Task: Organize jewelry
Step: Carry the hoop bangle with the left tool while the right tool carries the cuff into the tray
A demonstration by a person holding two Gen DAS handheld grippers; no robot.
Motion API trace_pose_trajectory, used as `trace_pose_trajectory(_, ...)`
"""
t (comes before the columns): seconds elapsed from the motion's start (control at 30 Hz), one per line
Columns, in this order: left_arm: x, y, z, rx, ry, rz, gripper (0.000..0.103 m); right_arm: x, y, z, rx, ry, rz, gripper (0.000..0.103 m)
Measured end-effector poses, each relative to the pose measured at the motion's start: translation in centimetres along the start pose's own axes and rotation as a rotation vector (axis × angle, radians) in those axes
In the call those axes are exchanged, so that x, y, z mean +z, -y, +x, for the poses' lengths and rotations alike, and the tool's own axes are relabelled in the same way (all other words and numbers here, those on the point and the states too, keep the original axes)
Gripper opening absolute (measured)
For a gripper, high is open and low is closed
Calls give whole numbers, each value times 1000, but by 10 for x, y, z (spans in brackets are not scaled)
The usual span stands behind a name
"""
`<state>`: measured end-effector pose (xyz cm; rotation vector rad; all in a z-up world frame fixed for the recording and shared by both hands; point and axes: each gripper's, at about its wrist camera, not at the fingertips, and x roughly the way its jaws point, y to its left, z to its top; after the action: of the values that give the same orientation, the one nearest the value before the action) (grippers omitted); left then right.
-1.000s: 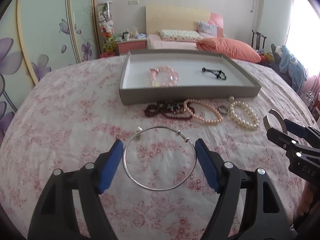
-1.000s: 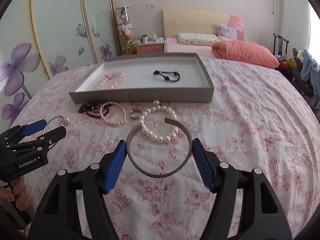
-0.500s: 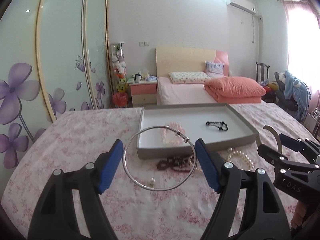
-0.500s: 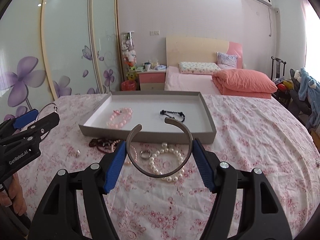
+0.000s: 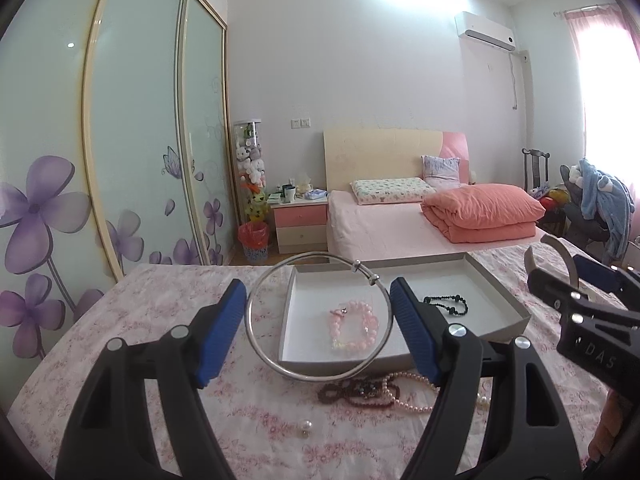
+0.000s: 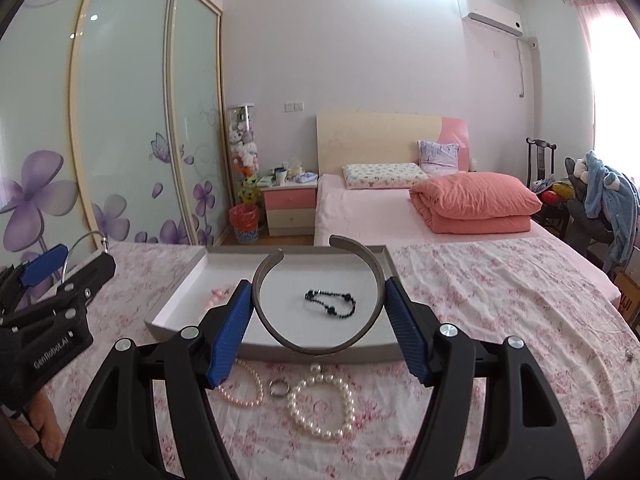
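My left gripper [image 5: 318,286] is shut on a thin silver bangle [image 5: 320,378], held in the air in front of the grey tray [image 5: 460,280]. A pink bead bracelet [image 5: 374,324] and a black bead bracelet [image 5: 452,310] lie in the tray. My right gripper [image 6: 318,282] is shut on a dark grey open cuff [image 6: 320,350], raised over the tray's [image 6: 180,304] near wall. On the floral cloth before the tray lie a white pearl bracelet [image 6: 298,400], a ring [image 6: 279,387], a pink pearl strand [image 6: 244,398] and a dark red bracelet [image 5: 352,392].
A small pearl earring [image 5: 306,426] lies alone on the cloth at the near left. Behind the table stand a bed with an orange quilt [image 5: 480,212], a pink nightstand [image 5: 298,220] and sliding wardrobe doors [image 5: 140,140]. A chair with blue clothing [image 6: 608,200] is at the right.
Both grippers have lifted their bangles off the cloth and tilted upward. The tray now shows through the rings, and much more of the room is in view.
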<state>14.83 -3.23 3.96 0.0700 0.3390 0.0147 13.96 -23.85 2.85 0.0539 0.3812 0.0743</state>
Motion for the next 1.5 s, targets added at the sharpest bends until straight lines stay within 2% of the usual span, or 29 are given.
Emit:
trace_pose_trajectory(0.27,4,3,25,7,-5,-8,72,11,9,22,-26,35,40,67)
trace_pose_trajectory(0.5,10,7,59,-11,-15,-8,72,16,11,53,-36,13,43,67)
trace_pose_trajectory(0.7,11,12,91,-43,-49,-11,72,13,12,87,-31,-59,50,67)
trace_pose_trajectory(1.0,-3,18,146,-105,-208,-31,72,-4,13,138,14,-246,76,67)
trace_pose_trajectory(1.13,-11,17,155,-123,-238,-29,72,-11,15,145,8,-290,91,68)
trace_pose_trajectory(1.27,-16,18,162,-141,-274,-34,73,-10,18,146,6,-291,102,74)
trace_pose_trajectory(1.5,-8,5,163,-159,-274,-98,73,-5,31,139,-18,-267,127,74)
